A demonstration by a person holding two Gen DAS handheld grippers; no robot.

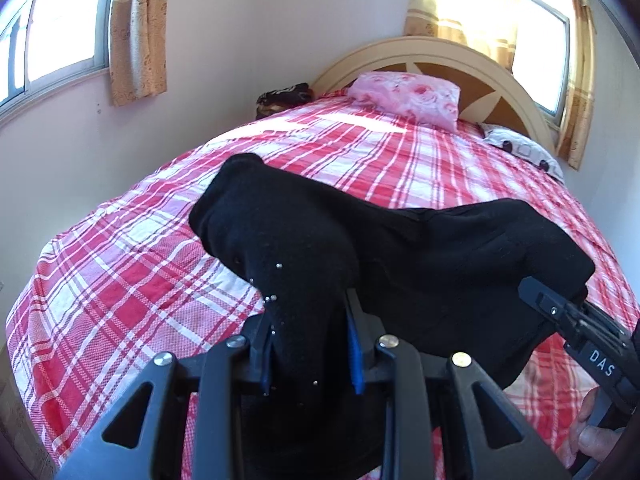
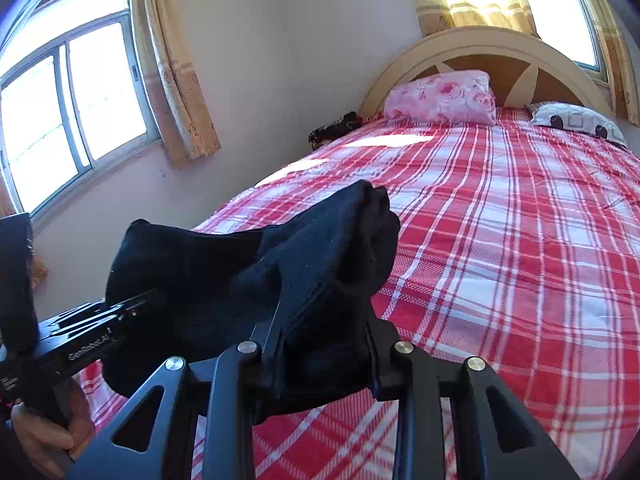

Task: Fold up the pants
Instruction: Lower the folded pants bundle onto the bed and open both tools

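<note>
A bed (image 1: 120, 272) with a red checked cover is filling the room, a pink pillow (image 1: 404, 96) lying by the headboard. The black pants (image 1: 360, 248) are hanging above it — the left gripper (image 1: 310, 344) and right gripper (image 2: 324, 348) are each clamping bunched cloth.

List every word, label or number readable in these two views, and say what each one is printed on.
"DAS": white letters on the black body of the right gripper, seen from the left wrist view; the word runs on out of sight.
"GenRobot.AI": white print on the black body of the left gripper, seen from the right wrist view; slightly blurred.
Smaller white print below it, at the frame edge: too small to read.
No text shows on the black pants or the red checked bedspread.
</note>
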